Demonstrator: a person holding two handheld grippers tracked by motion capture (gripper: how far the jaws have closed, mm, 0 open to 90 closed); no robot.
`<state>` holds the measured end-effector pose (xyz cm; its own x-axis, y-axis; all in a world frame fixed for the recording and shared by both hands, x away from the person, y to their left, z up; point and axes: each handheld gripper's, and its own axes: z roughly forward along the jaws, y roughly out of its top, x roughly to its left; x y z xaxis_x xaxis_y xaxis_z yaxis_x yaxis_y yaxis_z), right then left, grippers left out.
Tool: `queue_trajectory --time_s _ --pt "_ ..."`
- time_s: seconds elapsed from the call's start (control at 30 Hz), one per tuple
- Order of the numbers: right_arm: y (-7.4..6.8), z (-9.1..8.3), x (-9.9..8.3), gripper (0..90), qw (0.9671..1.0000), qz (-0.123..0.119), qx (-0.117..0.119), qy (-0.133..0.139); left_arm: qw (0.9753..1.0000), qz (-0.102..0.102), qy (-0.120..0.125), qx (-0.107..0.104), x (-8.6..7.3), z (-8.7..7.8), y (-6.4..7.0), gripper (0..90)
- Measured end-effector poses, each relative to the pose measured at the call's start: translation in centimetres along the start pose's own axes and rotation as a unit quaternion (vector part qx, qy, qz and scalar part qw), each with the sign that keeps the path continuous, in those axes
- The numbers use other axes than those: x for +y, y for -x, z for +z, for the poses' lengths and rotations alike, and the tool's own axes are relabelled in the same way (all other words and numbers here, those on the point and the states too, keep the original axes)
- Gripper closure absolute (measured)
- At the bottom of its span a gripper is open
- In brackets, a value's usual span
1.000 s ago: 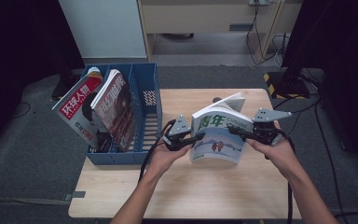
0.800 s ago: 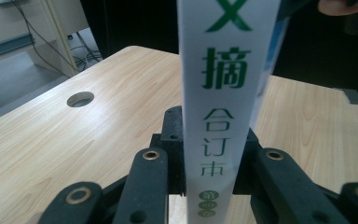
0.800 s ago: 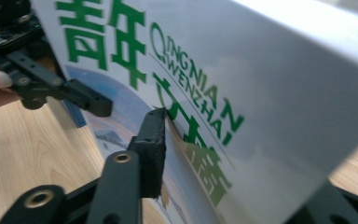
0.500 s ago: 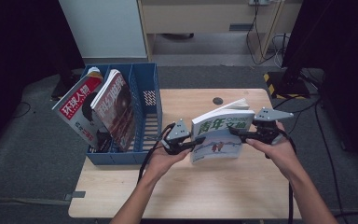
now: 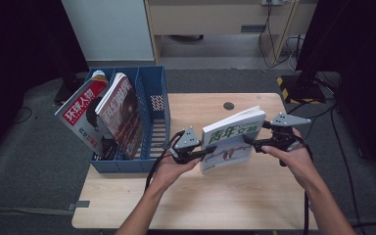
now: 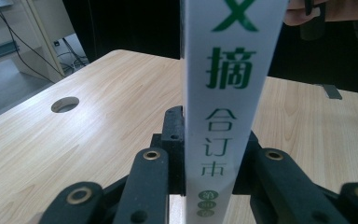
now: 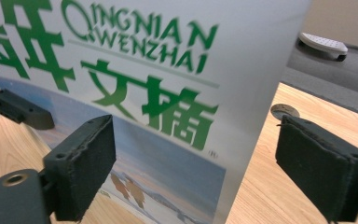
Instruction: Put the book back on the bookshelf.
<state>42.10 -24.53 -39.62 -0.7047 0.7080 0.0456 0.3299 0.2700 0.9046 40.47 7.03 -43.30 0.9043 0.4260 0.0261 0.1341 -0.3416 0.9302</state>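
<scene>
Centre right of the high view: thick book (image 5: 231,139) standing upright on the wooden table (image 5: 196,205), long axis vertical. Left gripper (image 5: 206,152) clamped on the spine (image 6: 228,116) at lower left. Right gripper (image 5: 248,142) spread wide, pads (image 7: 81,163) flanking the cover, not touching. Blue file rack (image 5: 154,105) left of centre, nearer the left hand; free slot beside two leaning magazines (image 5: 110,112). Likely next: carry leftward, spine vertical.

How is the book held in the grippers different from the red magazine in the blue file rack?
The green-and-white book stands upright on the table, clamped at its spine by the left gripper; the red magazine leans in the blue file rack, untouched. The book looks thicker. Both carry Chinese titles.
</scene>
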Motion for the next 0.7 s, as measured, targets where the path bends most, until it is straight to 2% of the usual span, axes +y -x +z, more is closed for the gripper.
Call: queue_trajectory --time_s 0.07,0.13,0.2,0.27,0.37,0.5,0.7 --pt "0.1 -0.1 0.1 14.9 1.0 0.001 0.006 0.006 1.0 -0.002 0.001 -0.003 0.0 0.0 0.0 73.2" --pt "-0.1 -0.1 0.2 24.1 0.9999 -0.004 0.014 0.009 1.0 -0.004 0.002 -0.006 0.0 0.0 0.1 73.1" --pt "-0.2 -0.1 0.3 25.2 0.9998 -0.011 0.013 0.007 1.0 -0.004 0.002 -0.009 0.0 0.0 0.1 73.1" --pt "-0.2 -0.1 0.3 31.0 0.9998 -0.014 0.013 0.006 0.9999 -0.005 0.003 -0.01 -0.1 0.0 0.1 73.0" --pt "-0.1 -0.3 0.3 35.1 0.9999 -0.013 0.008 0.007 0.9999 -0.007 0.004 -0.014 -0.1 0.0 0.1 73.0" --pt "-0.1 -0.6 0.2 42.7 0.9997 -0.023 0.003 0.005 0.9999 -0.009 0.0 -0.012 0.0 0.0 0.0 72.7" --pt "0.1 -1.2 -0.1 56.0 0.9996 -0.025 0.005 0.01 0.9996 -0.021 0.014 -0.015 0.0 0.3 -0.1 70.6"
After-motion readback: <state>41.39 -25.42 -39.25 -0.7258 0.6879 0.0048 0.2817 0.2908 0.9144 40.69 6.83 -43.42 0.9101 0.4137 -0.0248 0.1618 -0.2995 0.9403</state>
